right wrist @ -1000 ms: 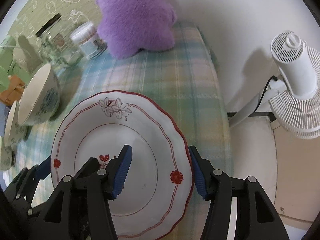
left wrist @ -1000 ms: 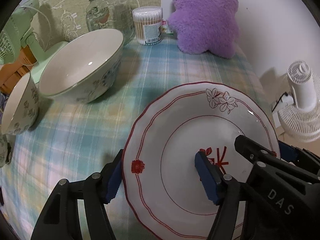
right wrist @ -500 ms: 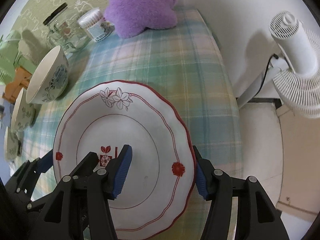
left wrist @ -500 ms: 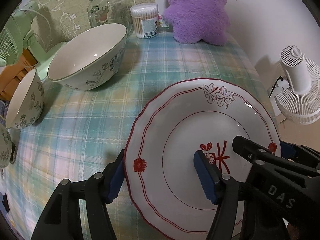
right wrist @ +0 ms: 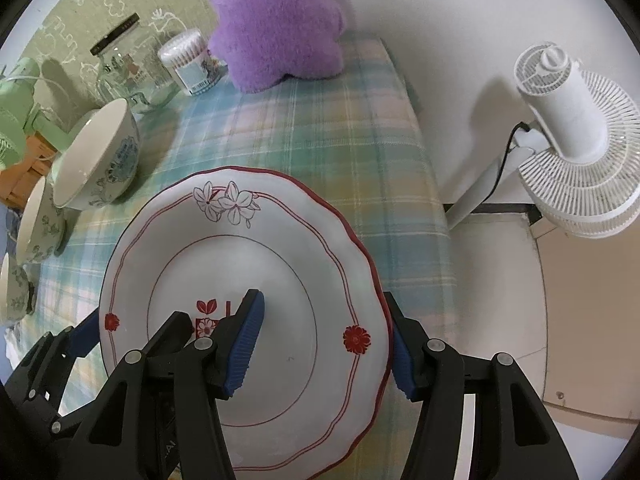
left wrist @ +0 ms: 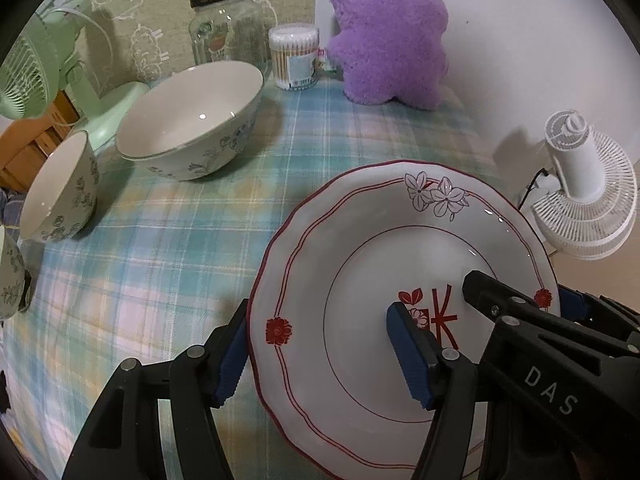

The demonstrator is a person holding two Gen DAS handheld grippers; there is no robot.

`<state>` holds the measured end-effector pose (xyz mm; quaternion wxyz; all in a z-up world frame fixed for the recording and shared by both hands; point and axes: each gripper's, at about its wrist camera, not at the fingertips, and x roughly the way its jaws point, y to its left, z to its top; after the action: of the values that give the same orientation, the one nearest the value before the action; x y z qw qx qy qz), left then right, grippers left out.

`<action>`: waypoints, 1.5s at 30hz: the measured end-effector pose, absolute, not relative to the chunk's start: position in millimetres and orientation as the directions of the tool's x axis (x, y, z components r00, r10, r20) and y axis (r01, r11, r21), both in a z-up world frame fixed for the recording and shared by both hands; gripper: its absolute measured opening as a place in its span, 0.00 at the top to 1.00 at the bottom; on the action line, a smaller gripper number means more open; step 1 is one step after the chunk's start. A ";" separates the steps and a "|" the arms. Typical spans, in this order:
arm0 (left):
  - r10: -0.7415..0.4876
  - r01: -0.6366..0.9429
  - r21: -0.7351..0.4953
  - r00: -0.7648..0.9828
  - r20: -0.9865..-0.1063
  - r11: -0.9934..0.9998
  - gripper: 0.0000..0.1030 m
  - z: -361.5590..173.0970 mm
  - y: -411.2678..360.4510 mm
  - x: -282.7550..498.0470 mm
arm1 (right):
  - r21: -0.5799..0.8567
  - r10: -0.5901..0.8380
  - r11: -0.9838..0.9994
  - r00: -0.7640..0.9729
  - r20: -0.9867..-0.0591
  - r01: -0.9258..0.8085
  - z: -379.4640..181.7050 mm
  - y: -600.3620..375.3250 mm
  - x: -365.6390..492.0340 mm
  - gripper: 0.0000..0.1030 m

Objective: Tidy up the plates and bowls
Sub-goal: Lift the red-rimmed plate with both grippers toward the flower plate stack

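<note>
A white plate with red trim and flower prints (left wrist: pixel 384 240) (right wrist: pixel 248 248) is held between both grippers above the plaid tablecloth. My left gripper (left wrist: pixel 320 348) is shut on the plate's left rim. My right gripper (right wrist: pixel 324 340) is shut on its right rim. A large floral bowl (left wrist: pixel 192 128) (right wrist: pixel 96 156) stands at the left, with a smaller floral bowl (left wrist: pixel 56 188) (right wrist: pixel 40 220) nearer, and the edge of a third bowl (left wrist: pixel 8 276) (right wrist: pixel 12 288) at the far left.
A glass jar (left wrist: pixel 224 28), a tub of cotton swabs (left wrist: pixel 294 58) and a purple plush cushion (left wrist: pixel 388 32) stand at the table's back. A green fan (left wrist: pixel 28 76) is at the left. A white fan (right wrist: pixel 576 152) stands on the floor beyond the table's right edge (right wrist: pixel 432 184).
Both grippers have carried the plate along over the table; the bowls, jar and cushion have shifted in view. The grip on both rims is unchanged.
</note>
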<state>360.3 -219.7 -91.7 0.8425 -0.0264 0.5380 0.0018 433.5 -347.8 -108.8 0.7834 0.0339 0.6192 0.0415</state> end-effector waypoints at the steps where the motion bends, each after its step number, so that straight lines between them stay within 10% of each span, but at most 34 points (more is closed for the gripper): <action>1: -0.025 -0.028 -0.041 0.428 -0.903 0.999 0.35 -87.2 -219.6 356.4 | 0.101 0.103 0.995 0.238 -0.966 -0.022 -103.7 -347.1 430.2 0.41; 23: -0.089 0.088 -0.050 0.522 -0.848 0.995 0.35 -17.1 -208.6 266.7 | 0.065 0.047 0.997 0.351 -0.935 0.041 -10.9 -335.7 341.1 0.41; 45: -0.158 0.207 -0.084 0.377 -0.913 0.975 0.35 -68.5 -212.2 173.0 | 0.040 -0.009 0.984 0.276 -0.961 0.172 -41.4 -339.2 213.0 0.41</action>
<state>173.0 -212.2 -68.5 0.8294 0.0221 0.5473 -0.1100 213.0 -339.2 -41.4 0.7958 0.0679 0.5990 -0.0570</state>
